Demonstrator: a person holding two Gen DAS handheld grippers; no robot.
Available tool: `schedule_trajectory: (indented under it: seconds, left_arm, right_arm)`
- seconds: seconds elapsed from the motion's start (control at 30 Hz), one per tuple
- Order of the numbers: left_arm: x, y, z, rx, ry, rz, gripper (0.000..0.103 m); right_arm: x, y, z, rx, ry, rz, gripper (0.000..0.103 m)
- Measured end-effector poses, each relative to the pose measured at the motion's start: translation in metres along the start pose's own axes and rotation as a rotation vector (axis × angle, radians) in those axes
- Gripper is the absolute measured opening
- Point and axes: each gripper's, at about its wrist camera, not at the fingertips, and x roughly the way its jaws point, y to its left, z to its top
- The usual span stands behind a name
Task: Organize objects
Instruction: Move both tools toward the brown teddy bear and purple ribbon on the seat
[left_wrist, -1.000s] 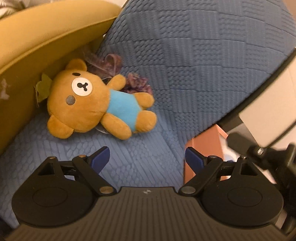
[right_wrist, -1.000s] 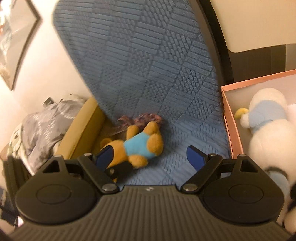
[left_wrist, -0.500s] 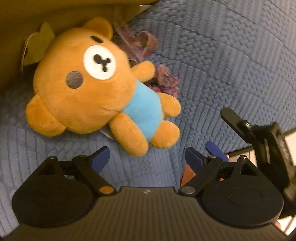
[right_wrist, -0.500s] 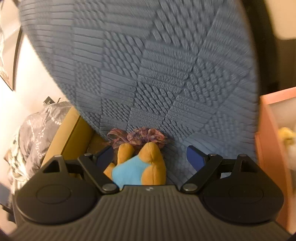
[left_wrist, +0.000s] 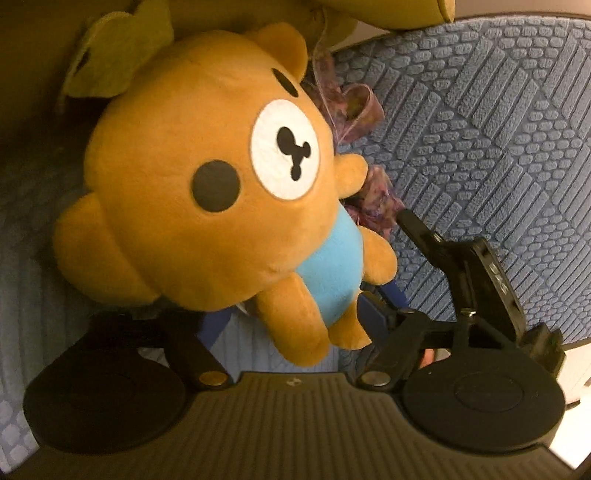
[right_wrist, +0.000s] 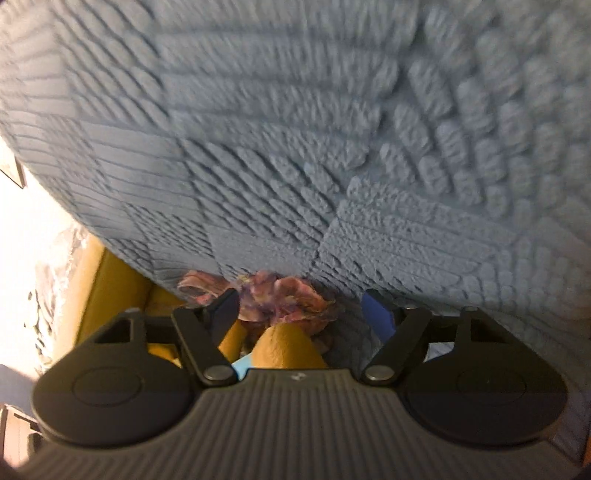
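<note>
A brown plush bear (left_wrist: 207, 221) in a light blue shirt lies on its back on the blue textured seat (left_wrist: 480, 147). My left gripper (left_wrist: 291, 317) reaches in at its lower body. The jaws are closing with the bear's legs between them, and a strip of seat still shows beside the left pad. In the same view one of the right gripper's fingers (left_wrist: 417, 229) comes in from the right by the bear's foot. In the right wrist view my right gripper (right_wrist: 301, 310) is also closing around a brown leg (right_wrist: 288, 347), with gaps on both sides.
A purple ribbon bunch (left_wrist: 354, 107) (right_wrist: 280, 299) lies behind the bear against the seat's blue backrest (right_wrist: 295, 147). A mustard cushion (left_wrist: 388, 11) (right_wrist: 110, 288) borders the bear on the far side. Grey crumpled fabric (right_wrist: 48, 277) lies beyond that cushion.
Both grippers came down close to the bear, and their jaws have narrowed around its legs. The left view has rolled. The pink box with the white plush has left the right view.
</note>
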Motion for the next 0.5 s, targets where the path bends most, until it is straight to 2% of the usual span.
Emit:
schedule_trajectory:
  seconds: [0.13,0.23,0.3,0.4,0.5]
  left_arm:
    - [0.0,0.002,0.005,-0.019,-0.011,0.003,0.069]
    - [0.002,0.001,0.005,-0.015,-0.021,-0.006,0.063]
    - [0.001,0.001,0.005,-0.018,-0.024,-0.015,0.058]
    - [0.0,-0.001,0.004,-0.018,-0.021,-0.024,0.049]
    - [-0.003,-0.006,0.002,0.01,-0.02,-0.02,0.044]
  right_arm:
    - [0.017,-0.005,0.003,0.031,0.032,0.017,0.067]
    - [0.024,-0.006,0.003,0.043,0.042,0.028,0.056]
    - [0.027,-0.005,0.002,0.037,0.054,0.03,0.041]
    - [0.025,-0.001,0.0,0.008,0.056,0.026,0.024]
    - [0.015,0.006,-0.002,-0.019,0.031,0.008,0.015]
